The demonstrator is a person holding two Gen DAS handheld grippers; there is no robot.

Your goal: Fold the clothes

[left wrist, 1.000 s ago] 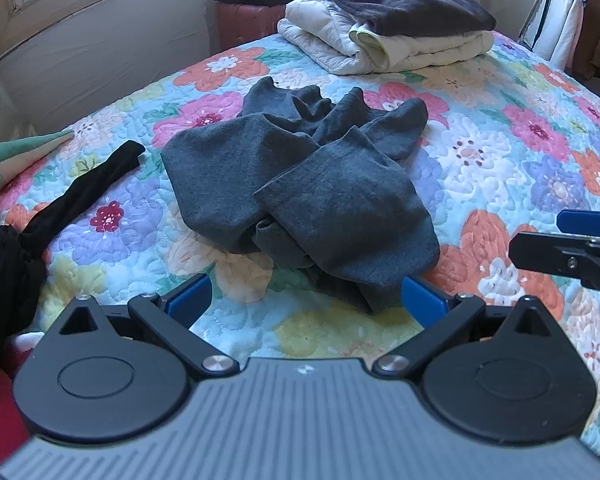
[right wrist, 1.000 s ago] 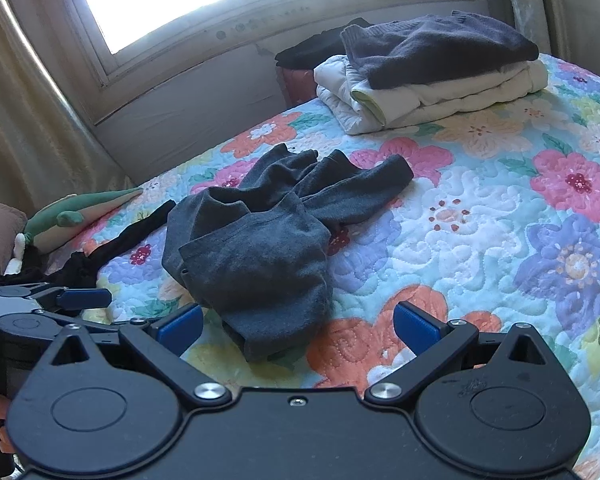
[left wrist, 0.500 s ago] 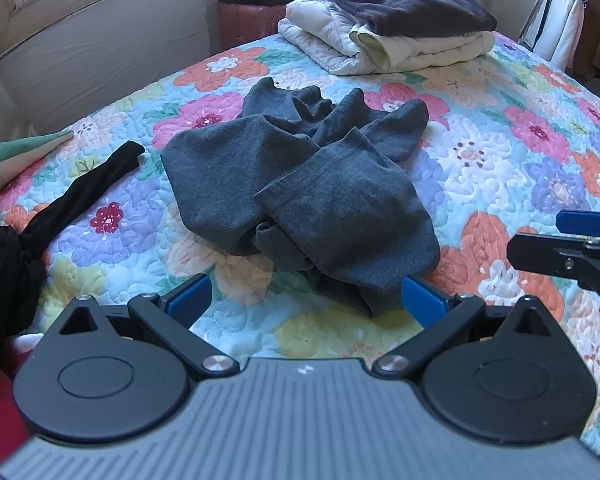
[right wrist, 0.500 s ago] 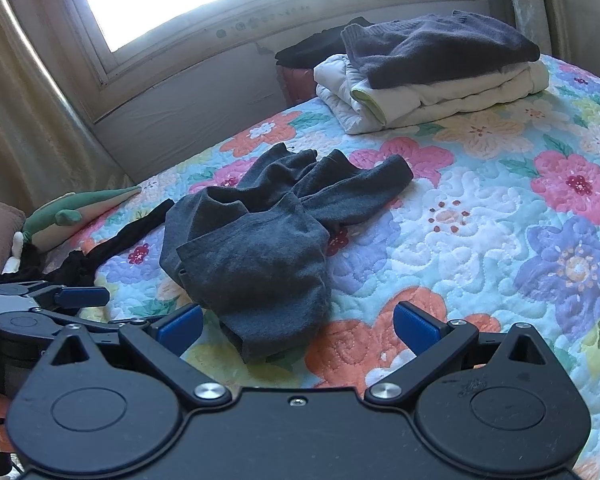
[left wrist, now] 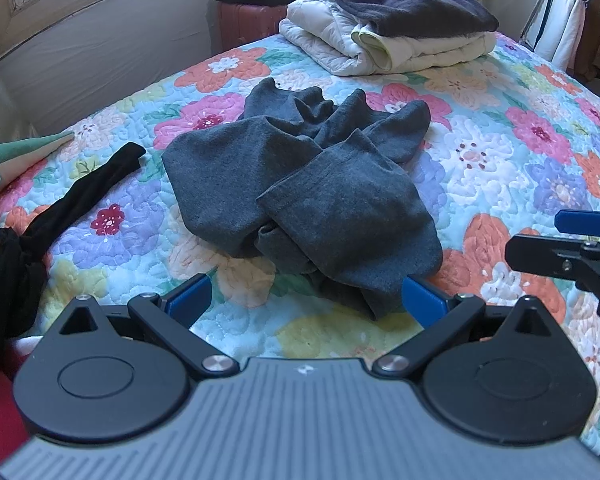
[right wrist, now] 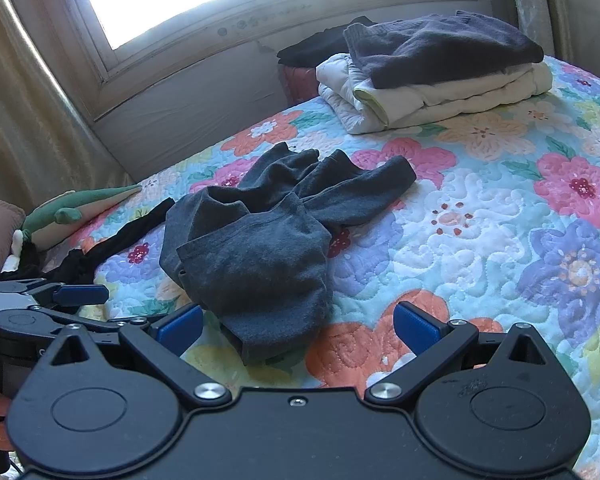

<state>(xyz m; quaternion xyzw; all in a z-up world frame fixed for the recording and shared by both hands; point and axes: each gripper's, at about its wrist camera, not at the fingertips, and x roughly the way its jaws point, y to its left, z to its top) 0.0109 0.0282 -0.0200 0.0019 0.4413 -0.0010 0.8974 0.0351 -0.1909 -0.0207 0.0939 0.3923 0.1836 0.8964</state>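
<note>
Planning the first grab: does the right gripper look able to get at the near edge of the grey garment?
Probably yes. The right gripper is open, its tongs empty, and the grey garment lies just ahead on the quilt with nothing between them.

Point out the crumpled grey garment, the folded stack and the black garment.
grey garment (left wrist: pixel 340 204), left wrist view, front flap.
folded stack (right wrist: pixel 440 92), right wrist view, white jacket.
black garment (left wrist: pixel 96 184), left wrist view, stretched-out leg.
</note>
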